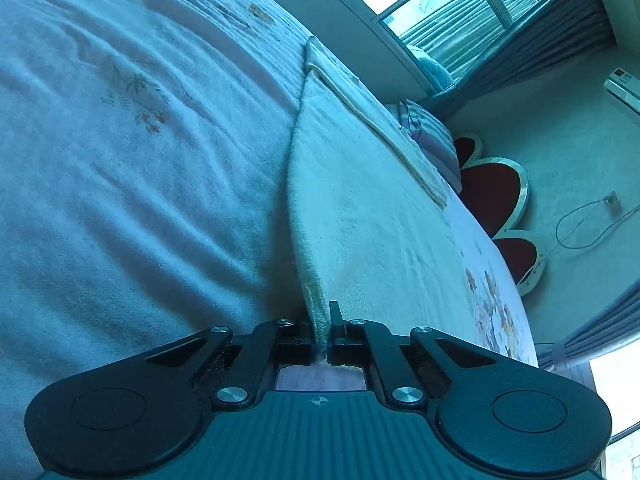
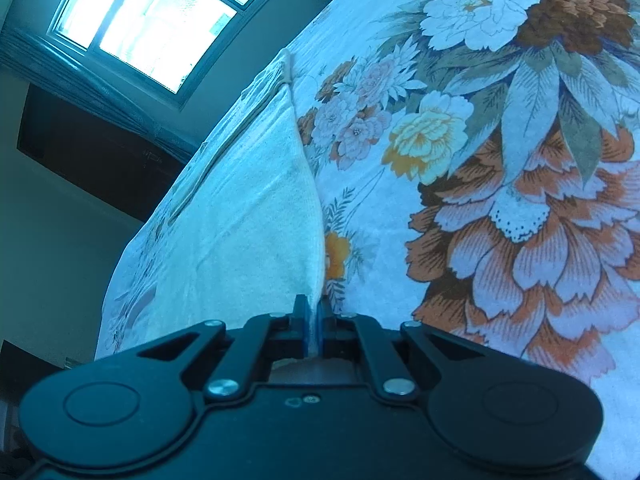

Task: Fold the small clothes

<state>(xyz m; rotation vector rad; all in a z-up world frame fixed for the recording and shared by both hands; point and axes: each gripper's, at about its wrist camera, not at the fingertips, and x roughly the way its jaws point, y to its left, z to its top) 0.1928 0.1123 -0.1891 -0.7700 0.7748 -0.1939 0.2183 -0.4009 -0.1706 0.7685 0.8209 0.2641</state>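
On a bed spread with a floral sheet (image 2: pixel 500 200), a small white garment (image 1: pixel 360 208) lies along the sheet's near edge, its near hem raised off the sheet. The left gripper (image 1: pixel 325 334) has its jaws pressed together on one corner of that hem; the right gripper (image 2: pixel 315 328) pinches the other corner. Both corners appear secured, but the garment is not yet doubled over, so the folding seems barely begun.
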